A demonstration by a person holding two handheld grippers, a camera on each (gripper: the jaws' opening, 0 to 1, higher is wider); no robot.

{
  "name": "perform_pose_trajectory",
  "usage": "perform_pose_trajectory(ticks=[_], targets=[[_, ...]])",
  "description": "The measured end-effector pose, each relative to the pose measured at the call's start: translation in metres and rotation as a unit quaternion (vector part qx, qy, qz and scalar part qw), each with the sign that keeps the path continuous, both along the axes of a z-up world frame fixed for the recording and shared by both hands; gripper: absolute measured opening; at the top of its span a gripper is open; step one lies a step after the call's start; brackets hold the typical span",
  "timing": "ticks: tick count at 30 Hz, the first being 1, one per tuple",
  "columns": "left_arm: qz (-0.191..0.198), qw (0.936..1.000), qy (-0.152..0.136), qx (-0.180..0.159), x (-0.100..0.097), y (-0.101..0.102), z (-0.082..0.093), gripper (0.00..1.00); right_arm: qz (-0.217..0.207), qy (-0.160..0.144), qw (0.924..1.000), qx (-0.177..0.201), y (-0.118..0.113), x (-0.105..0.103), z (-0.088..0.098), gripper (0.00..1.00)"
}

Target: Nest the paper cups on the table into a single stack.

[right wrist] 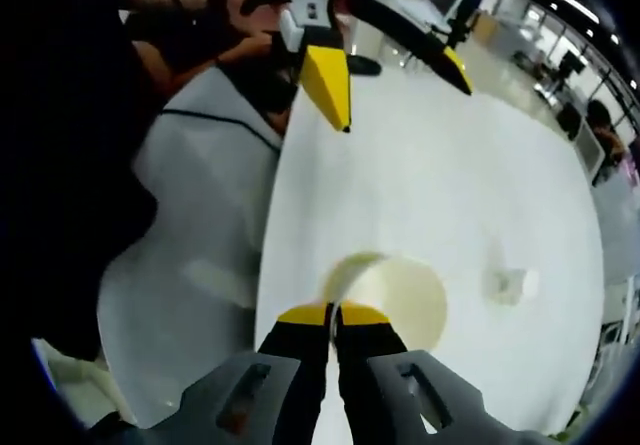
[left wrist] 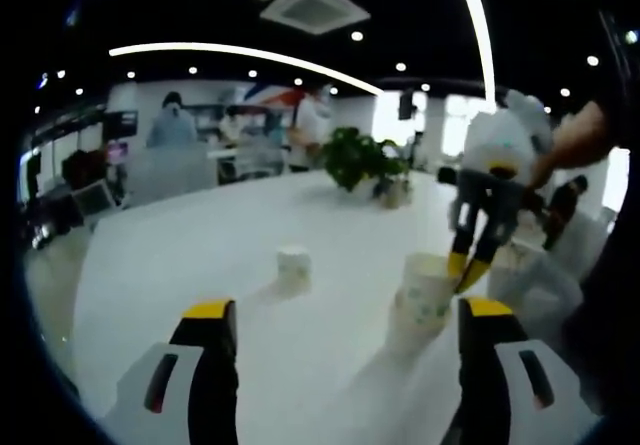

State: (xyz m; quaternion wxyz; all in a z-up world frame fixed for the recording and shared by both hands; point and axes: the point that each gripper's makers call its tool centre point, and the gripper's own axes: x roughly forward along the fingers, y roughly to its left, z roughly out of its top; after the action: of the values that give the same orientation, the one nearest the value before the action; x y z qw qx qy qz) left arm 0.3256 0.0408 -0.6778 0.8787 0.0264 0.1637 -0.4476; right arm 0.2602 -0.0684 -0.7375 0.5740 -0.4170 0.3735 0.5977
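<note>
Right gripper: yellow-tipped jaws pressed together on the near rim of the larger paper cup, lower centre of the right gripper view, looking down into its open mouth. In the left gripper view the same gripper enters from the right, pinching that cup at its rim, centre-right of frame. Cannot tell whether the cup rests on the white table or is just lifted.

Left gripper: jaws spread wide at the bottom of its own view, grasping nothing. It also shows at top centre of the right gripper view, jaws apart.

Small paper cup: stands alone, centre of the left gripper view, well apart from the held cup; blurred at right of the right gripper view.

Progress, judged: early. One cup grasped, two cups apart, no nesting done. Whether the held one is single or already a stack cannot be told.
</note>
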Motion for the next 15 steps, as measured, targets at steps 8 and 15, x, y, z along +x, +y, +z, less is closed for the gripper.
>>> perform_pose_trajectory(ticks=[8,15], targets=[[-0.005,1.0,-0.001,0.003,0.0,-0.002,0.0,0.9,0.002,0.011,0.9999,-0.007,0.002,0.001,-0.008,0.0],[-0.003,1.0,0.001,0.002,0.0,0.0,-0.001,0.89,0.014,0.011,0.9997,-0.015,0.0,-0.001,-0.013,0.0]])
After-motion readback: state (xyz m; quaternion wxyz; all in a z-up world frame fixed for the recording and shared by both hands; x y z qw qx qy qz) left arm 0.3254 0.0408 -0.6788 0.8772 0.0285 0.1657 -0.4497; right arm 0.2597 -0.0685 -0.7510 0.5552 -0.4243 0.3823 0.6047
